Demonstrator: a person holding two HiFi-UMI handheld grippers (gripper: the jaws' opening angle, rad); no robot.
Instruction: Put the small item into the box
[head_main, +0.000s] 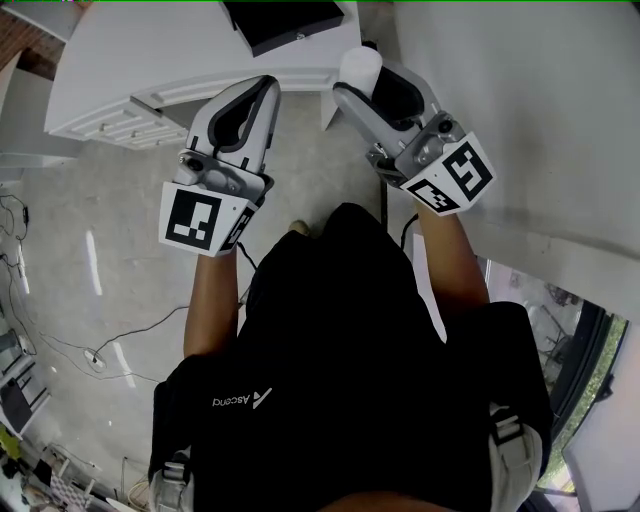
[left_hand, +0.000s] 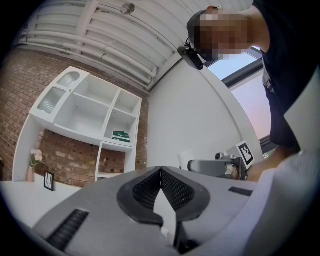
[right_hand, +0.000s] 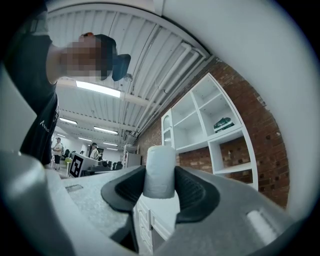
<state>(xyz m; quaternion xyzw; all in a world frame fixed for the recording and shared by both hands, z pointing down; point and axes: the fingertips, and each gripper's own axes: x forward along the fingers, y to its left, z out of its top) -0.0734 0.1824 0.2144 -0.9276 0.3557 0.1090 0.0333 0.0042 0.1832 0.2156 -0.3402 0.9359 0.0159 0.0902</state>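
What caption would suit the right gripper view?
Right gripper clamped on a small pale grey cylinder, white shelves behind.

place: open-plan lab or workshop hall, with one corner fitted out like a room.
ceiling (right_hand: 150, 45): bare ribbed metal with pipes running along it; strip lights (right_hand: 97, 88) in rows.
walls: exposed brick wall (right_hand: 267, 135) next to a plain white panel.
floor (head_main: 130, 230): bare polished concrete, loose cables (head_main: 97, 358) trailing over it.
furniture: white shelf unit (left_hand: 90, 107) against the brick; white bench (head_main: 150, 50) with drawers.
background: desks and standing people (right_hand: 57, 147) far down the hall.
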